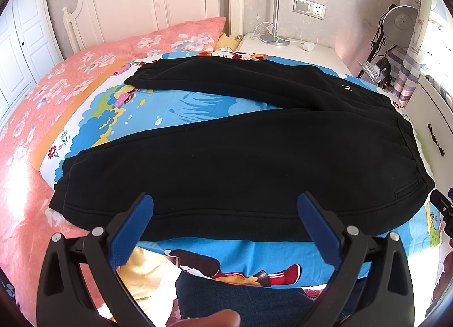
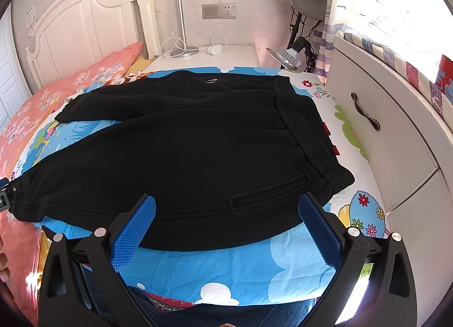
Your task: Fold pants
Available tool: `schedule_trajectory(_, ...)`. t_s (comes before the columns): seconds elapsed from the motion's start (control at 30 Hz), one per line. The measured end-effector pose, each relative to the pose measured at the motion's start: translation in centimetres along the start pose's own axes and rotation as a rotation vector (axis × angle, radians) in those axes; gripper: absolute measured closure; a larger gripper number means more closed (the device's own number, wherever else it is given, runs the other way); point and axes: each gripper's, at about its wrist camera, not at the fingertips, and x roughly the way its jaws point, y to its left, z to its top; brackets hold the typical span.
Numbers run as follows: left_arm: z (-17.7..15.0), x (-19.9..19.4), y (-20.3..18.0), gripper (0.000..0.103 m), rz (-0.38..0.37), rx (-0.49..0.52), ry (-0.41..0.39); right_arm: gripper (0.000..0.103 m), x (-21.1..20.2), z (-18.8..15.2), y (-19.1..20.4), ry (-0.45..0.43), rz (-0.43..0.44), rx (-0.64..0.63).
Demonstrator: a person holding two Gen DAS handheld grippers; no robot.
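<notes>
Bright cartoon bedsheet carries the black pants laid flat, legs spread in a V, waistband toward the white drawer unit. Left gripper and right gripper hover over the near edge, both spread wide and empty.

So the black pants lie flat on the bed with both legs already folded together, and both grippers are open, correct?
Not quite: the pants legs are still spread apart, with blue sheet showing between them in the left wrist view. Both the left gripper and the right gripper are open.
</notes>
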Motion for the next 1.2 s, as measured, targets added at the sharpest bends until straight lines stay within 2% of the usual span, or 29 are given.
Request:
schedule_trajectory(1.07, -0.2, 0.17, 0.07, 0.001, 0.0, 0.001, 0.004, 0.005, 0.19, 0.03, -0.12, 0.002, -0.001, 0.0)
schedule_trajectory(1.2, -0.27, 0.28, 0.1, 0.001, -0.004, -0.002, 0.004, 0.005, 0.53, 0.02, -0.11, 0.019, 0.031, 0.007)
